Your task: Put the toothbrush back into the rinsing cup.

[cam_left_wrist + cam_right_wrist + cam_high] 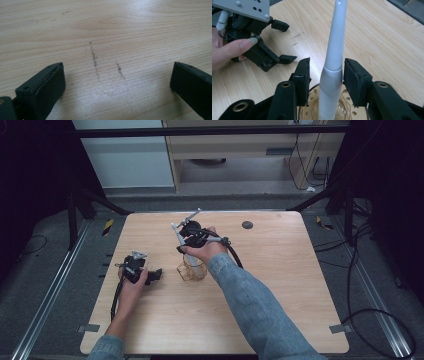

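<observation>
Near the table's [280,320] left edge the left gripper [150,275] rests with fingers spread on nothing, while mid-table the right gripper's [325,77] fingers stand released around the white toothbrush [334,60] upright in the glass cup [192,270].

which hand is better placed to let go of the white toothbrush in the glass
Right. The right hand-held gripper already straddles the white toothbrush, which stands in the amber glass, its jaws parted with small gaps either side. The left hand-held gripper sits open over bare table, off to the side.
</observation>
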The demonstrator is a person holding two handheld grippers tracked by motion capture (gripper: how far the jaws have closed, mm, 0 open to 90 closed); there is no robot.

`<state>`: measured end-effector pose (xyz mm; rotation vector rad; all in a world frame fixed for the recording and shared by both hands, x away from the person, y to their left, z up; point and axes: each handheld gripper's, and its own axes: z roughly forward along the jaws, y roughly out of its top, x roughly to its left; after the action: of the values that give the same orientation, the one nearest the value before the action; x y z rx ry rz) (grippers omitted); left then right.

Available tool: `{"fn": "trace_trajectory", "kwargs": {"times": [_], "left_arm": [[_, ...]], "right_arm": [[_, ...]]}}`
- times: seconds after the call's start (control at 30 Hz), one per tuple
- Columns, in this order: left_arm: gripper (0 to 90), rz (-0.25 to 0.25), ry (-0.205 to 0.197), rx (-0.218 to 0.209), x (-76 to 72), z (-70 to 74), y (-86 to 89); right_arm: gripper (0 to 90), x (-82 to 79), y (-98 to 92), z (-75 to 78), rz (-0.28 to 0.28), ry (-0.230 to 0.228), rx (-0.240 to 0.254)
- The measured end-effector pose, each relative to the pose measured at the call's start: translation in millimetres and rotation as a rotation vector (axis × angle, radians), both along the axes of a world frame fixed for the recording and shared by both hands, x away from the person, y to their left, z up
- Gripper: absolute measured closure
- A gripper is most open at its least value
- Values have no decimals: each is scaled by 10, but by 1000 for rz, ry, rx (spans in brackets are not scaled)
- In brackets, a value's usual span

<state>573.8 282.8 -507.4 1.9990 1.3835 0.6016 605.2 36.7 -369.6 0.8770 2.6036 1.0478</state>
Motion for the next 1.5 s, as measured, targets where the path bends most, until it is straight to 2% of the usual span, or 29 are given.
{"fn": "trace_trajectory", "kwargs": {"times": [0.37, 1.07, 1.33, 1.5], "left_arm": [[0, 0, 0, 0, 0, 0, 0], [0, -1, 2, 1, -1, 1, 2], [0, -1, 2, 1, 0, 1, 1], [0, -1, 2, 1, 0, 1, 1]], "right_arm": [[438, -39, -96, 70, -34, -15, 13], [305, -70, -281, 73, -76, -11, 73], [196, -67, -341, 26, -95, 10, 97], [131, -91, -395, 17, -96, -10, 98]]}}
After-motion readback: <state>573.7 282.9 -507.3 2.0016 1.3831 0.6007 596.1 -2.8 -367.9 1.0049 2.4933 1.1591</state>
